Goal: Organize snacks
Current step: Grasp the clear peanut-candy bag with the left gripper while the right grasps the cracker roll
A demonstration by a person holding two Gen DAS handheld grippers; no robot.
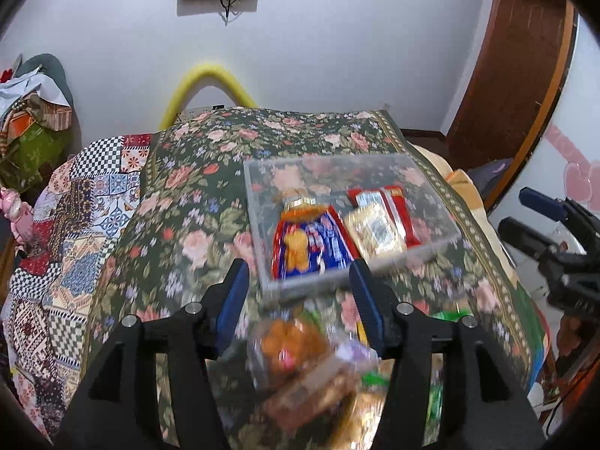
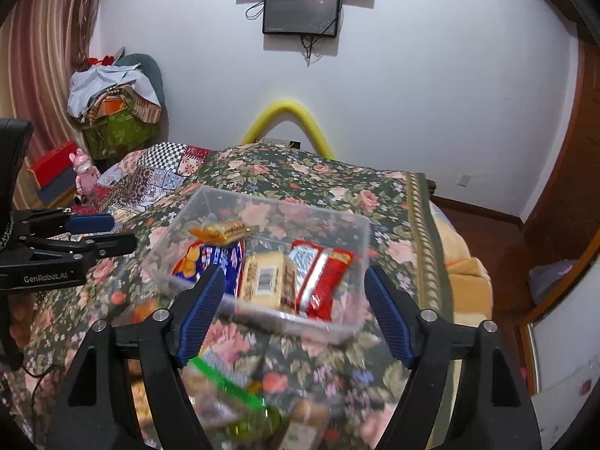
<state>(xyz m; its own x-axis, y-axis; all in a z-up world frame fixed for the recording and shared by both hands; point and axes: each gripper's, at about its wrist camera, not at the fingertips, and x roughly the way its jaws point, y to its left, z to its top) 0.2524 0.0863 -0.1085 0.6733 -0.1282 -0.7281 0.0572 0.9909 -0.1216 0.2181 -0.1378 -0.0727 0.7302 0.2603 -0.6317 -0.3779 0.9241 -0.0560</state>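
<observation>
A clear box sits on the flowered cloth in the middle of the right wrist frame. Inside it three packets lie side by side: a biscuit packet at left, a barcode packet in the middle, and a wafer packet at right. Behind them, toward the upper left of the box, lies a small bar. Loose snacks lie on the cloth below the box, at the bottom centre. A patchwork cover lies left of the cloth. A foam tube stands behind the cloth, against the wall, with a screen above it at top centre.
</observation>
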